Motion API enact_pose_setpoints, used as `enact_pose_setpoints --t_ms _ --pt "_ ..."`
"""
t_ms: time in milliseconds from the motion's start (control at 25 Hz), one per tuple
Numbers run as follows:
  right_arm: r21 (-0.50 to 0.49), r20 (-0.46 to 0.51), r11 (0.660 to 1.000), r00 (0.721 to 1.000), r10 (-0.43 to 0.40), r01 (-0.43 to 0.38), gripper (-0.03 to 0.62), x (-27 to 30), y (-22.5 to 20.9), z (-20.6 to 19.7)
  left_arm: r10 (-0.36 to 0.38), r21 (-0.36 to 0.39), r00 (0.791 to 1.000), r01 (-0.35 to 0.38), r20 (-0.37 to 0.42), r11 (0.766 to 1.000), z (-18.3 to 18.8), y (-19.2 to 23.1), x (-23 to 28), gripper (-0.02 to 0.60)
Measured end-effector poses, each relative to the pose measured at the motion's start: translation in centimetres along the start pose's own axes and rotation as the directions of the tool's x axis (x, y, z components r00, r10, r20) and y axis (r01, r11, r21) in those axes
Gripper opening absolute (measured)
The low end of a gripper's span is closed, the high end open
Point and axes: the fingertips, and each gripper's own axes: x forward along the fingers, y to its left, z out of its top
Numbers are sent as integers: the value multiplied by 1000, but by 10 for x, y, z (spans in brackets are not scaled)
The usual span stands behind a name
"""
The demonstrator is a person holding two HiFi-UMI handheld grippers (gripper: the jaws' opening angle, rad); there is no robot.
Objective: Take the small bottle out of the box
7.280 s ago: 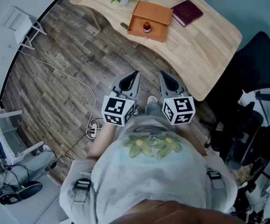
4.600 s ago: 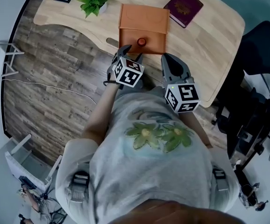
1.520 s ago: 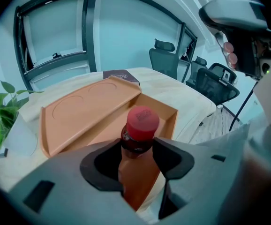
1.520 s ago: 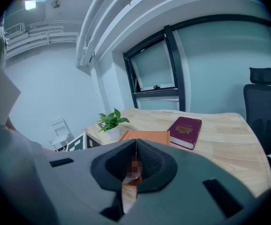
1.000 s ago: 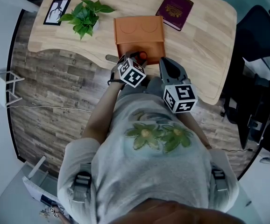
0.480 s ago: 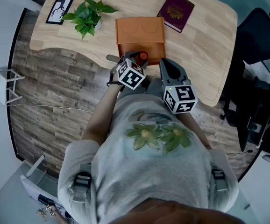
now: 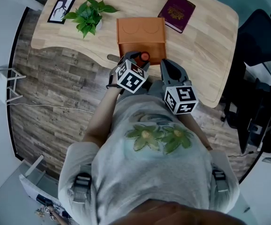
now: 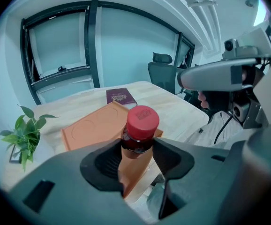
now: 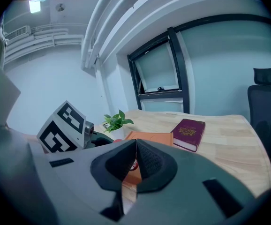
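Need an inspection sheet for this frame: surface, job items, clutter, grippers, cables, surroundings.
Surface: light wooden table.
Job's things: orange box by the table's front edge; small bottle, red cap, upright at the box's near end. Whether it is lifted clear cannot be told.
Clutter: potted plant, maroon book, photo card.
Grippers: left gripper jaws closed on the small bottle below its cap; right gripper jaws together, holding nothing, to the right of the left one.
Cables: white cable on the floor.
Surroundings: plank floor; black office chair at the right.
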Motion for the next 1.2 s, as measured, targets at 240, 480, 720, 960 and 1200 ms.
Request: enact_pose_setpoints --t_ms 240,480,720,960,1200 --pt "-2 -3 1000 1000 6 -6 9 -2 2 -2 -7 -20 999 8 39 1000 11 -2 -16 209" --pt "-5 -5 1000 1000 17 -17 9 -2 5 -3 4 -4 998 -4 56 1000 21 -4 -33 209" --pt "-5 -5 1000 1000 23 -23 9 -1 7 -4 5 13 997 -6 79 1000 30 -8 -48 209" --pt "-3 -2 1000 1000 22 -22 9 -3 9 -6 12 42 995 -16 99 999 38 -13 -61 210" --pt "3 13 1000 1000 19 -19 8 -4 7 -4 15 68 994 -23 108 997 45 -16 -70 209"
